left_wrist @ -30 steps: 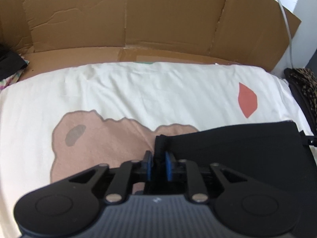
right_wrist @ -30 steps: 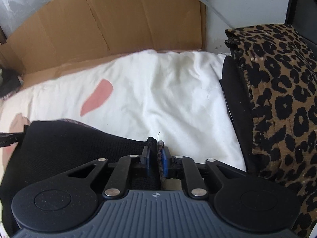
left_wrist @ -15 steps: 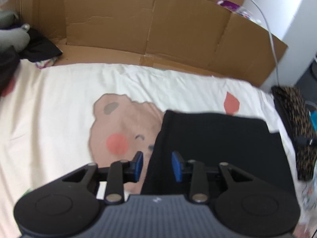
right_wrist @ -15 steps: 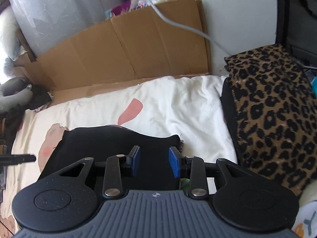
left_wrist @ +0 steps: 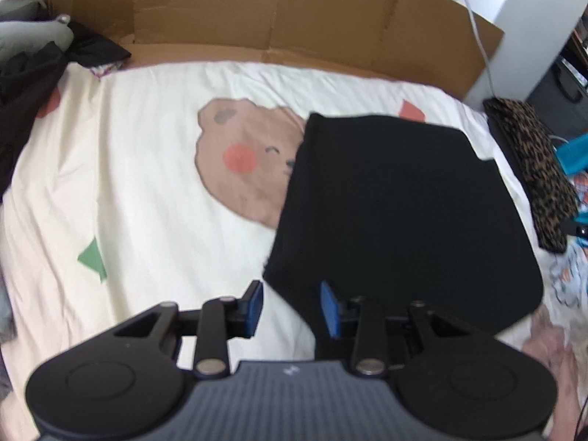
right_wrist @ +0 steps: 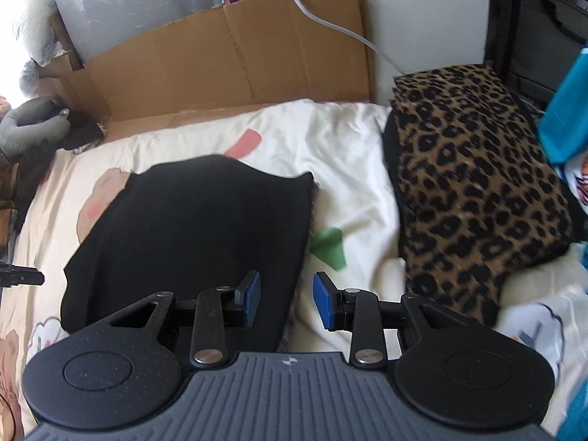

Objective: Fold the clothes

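Observation:
A black garment (left_wrist: 400, 213) lies folded flat on the cream bed sheet (left_wrist: 147, 198), partly covering a printed bear face. In the right wrist view the same black garment (right_wrist: 198, 228) spreads left of centre. My left gripper (left_wrist: 291, 308) is open above the garment's near left corner, holding nothing. My right gripper (right_wrist: 286, 303) is open over the garment's near right edge, also with nothing between its blue pads. The tip of the left gripper (right_wrist: 22, 278) shows at the far left of the right wrist view.
A folded leopard-print cloth (right_wrist: 474, 180) lies on the bed's right side. Cardboard panels (left_wrist: 279, 22) stand along the far edge. Dark and grey clothes (left_wrist: 33, 55) are heaped at the far left. A white cable (right_wrist: 330, 22) hangs at the back.
Both grippers let go of the black garment, opened, and pulled back and up. The garment now lies flat and more of the bed is in view.

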